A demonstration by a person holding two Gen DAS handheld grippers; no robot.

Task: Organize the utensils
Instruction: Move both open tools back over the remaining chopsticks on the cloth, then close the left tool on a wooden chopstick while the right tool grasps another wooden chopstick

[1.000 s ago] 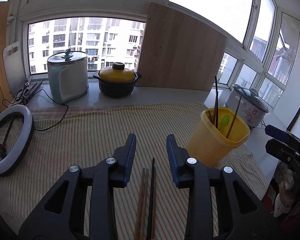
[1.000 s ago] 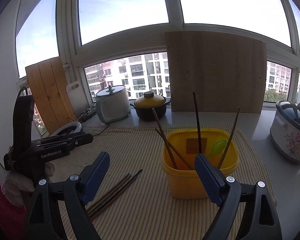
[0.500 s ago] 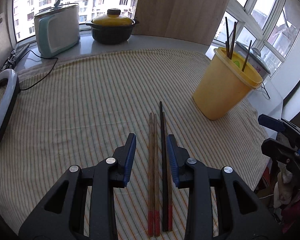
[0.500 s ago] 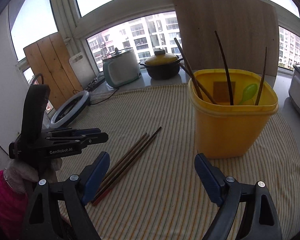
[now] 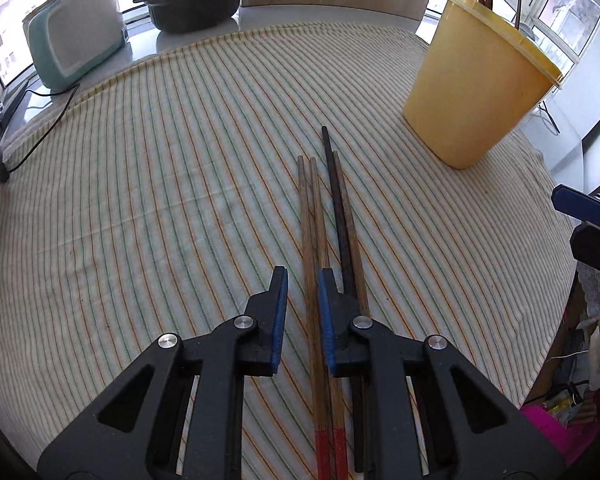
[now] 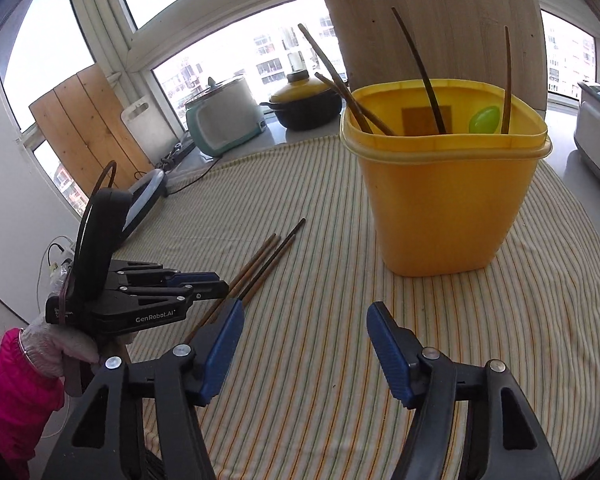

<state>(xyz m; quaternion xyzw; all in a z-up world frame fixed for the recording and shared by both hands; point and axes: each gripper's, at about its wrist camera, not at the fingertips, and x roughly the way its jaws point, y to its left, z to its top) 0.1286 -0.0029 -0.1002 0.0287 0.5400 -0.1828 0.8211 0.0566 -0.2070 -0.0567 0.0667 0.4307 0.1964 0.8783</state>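
Note:
Two brown chopsticks [image 5: 313, 216] with red ends and two dark chopsticks [image 5: 340, 208] lie side by side on the striped cloth [image 5: 160, 180]. My left gripper [image 5: 302, 276] hovers low over them with its jaws closing. One brown chopstick runs between the blue pads, and a gap still shows beside it. The yellow tub [image 6: 444, 200] stands beyond, holding several sticks and a green spoon [image 6: 483, 119]. My right gripper [image 6: 305, 312] is near the cloth in front of the tub, jaws closing on nothing. In the right wrist view the left gripper [image 6: 216, 280] sits over the chopsticks [image 6: 268, 256].
A teal and white cooker [image 6: 224, 120], a black pot with a yellow lid [image 6: 304, 100] and a wooden board [image 6: 432, 20] line the window sill. A ring light [image 6: 144, 196] lies at the left and a flowered cooker [image 6: 596, 140] at the right. A pink sleeve [image 6: 8, 392] holds the left gripper.
Both grippers have come down toward the cloth and tipped downward. The left jaws have narrowed around a brown chopstick. The right jaws have narrowed too, still with nothing in them.

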